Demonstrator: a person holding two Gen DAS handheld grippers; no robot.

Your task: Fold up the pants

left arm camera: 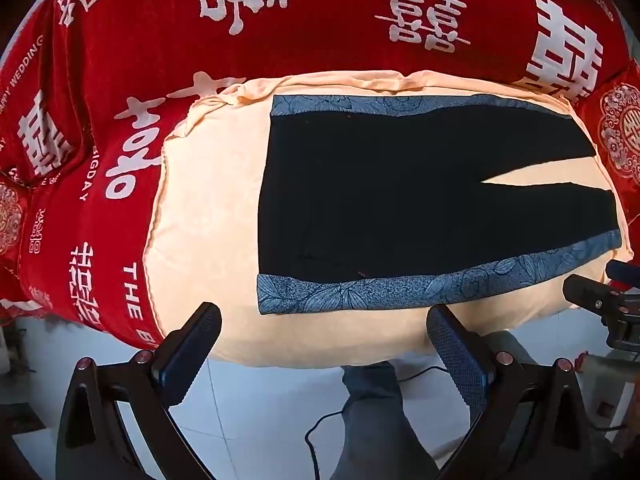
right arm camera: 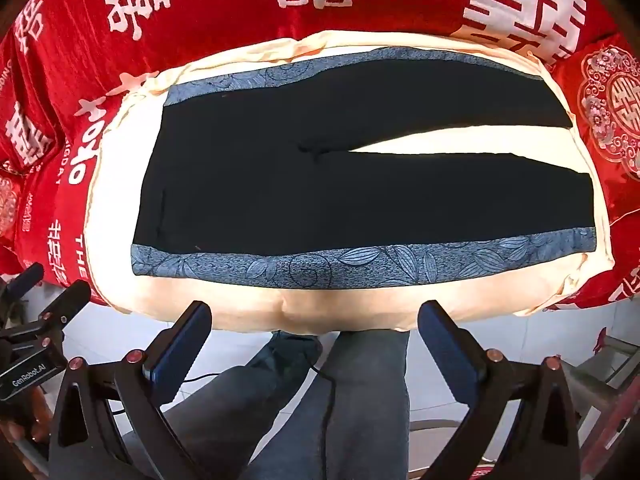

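Observation:
Black pants (left arm camera: 384, 192) with blue leaf-patterned side stripes lie flat and spread on a cream cloth (left arm camera: 208, 200), waistband to the left, legs to the right with a narrow gap between them. They also show in the right wrist view (right arm camera: 320, 184). My left gripper (left arm camera: 324, 320) is open and empty, hovering just off the near edge of the cloth, close to the near blue stripe. My right gripper (right arm camera: 314, 312) is open and empty, also at the near edge of the cream cloth (right arm camera: 116, 184). Each gripper shows at the side of the other's view.
The cream cloth lies on a red bedspread (left arm camera: 280, 40) with white characters. A red embroidered cushion (right arm camera: 612, 108) sits at the right. Below the bed edge are a white tiled floor (left arm camera: 256, 400), the person's grey-trousered legs (right arm camera: 360, 400) and a black cable (left arm camera: 316, 436).

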